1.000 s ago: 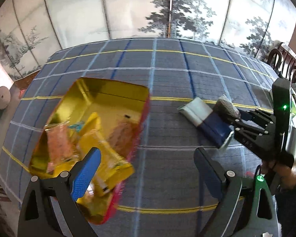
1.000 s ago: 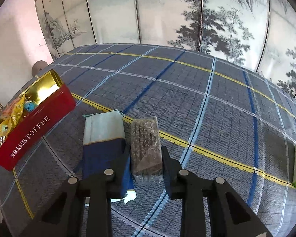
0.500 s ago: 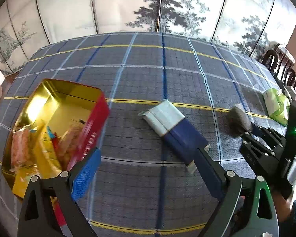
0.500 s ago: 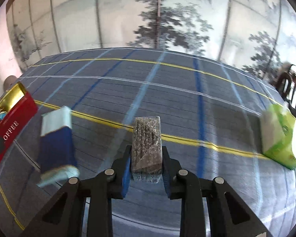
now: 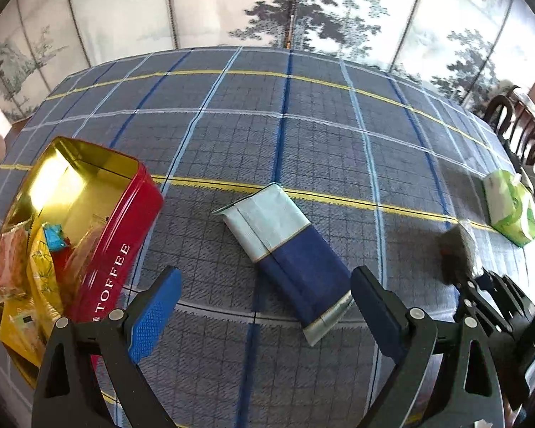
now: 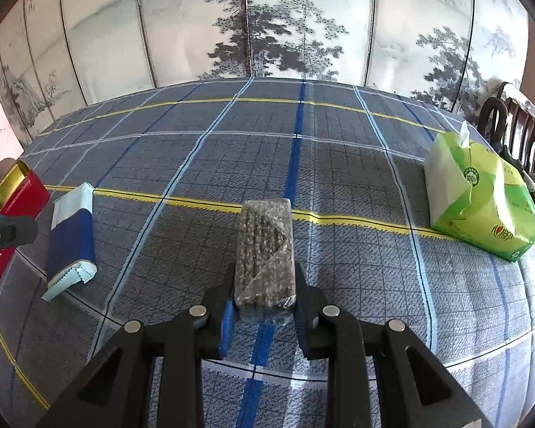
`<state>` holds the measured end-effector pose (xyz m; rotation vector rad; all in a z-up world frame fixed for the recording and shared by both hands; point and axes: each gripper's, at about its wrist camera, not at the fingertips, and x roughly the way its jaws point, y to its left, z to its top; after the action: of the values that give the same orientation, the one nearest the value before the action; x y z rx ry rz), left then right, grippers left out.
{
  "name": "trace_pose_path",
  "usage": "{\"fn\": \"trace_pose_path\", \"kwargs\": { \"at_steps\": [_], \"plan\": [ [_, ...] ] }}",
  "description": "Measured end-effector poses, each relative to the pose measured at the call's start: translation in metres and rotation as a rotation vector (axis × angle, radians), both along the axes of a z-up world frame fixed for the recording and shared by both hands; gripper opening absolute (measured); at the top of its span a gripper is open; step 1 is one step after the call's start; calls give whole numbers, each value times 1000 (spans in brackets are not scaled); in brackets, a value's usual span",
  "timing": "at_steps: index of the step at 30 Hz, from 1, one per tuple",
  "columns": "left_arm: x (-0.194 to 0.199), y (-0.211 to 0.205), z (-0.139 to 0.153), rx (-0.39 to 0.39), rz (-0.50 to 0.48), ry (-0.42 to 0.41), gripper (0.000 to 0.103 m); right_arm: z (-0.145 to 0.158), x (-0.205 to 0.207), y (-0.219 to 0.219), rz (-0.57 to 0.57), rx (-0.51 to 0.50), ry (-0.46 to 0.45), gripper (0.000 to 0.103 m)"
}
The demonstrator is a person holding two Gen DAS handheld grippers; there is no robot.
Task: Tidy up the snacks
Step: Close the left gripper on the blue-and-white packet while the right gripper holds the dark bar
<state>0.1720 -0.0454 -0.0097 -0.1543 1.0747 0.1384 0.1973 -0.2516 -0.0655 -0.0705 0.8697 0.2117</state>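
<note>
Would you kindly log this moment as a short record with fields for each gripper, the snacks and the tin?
left gripper: open, empty, above the blue-and-white packet
right gripper: shut on seed bar
red toffee tin: open, snack packets inside
green tissue pack: on tablecloth, far right

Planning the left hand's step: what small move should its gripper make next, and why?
Probably ease the left gripper forward and down around the blue-and-white packet. Its fingers are open and empty, the packet lies flat between them, and the right gripper already holds the seed bar.
</note>
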Motion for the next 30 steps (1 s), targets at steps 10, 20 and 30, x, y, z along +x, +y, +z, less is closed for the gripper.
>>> {"fn": "trace_pose_path", "kwargs": {
  "at_steps": [10, 20, 30],
  "plan": [
    [16, -8, -16, 7, 60, 22, 93, -1, 1, 0, 0, 5, 1, 27],
    [16, -8, -28, 38, 7, 39, 86, -1, 2, -2, 1, 17, 3, 27],
    [4, 13, -24, 52, -4, 42, 76, -1, 2, -2, 1, 16, 3, 28]
  ]
}}
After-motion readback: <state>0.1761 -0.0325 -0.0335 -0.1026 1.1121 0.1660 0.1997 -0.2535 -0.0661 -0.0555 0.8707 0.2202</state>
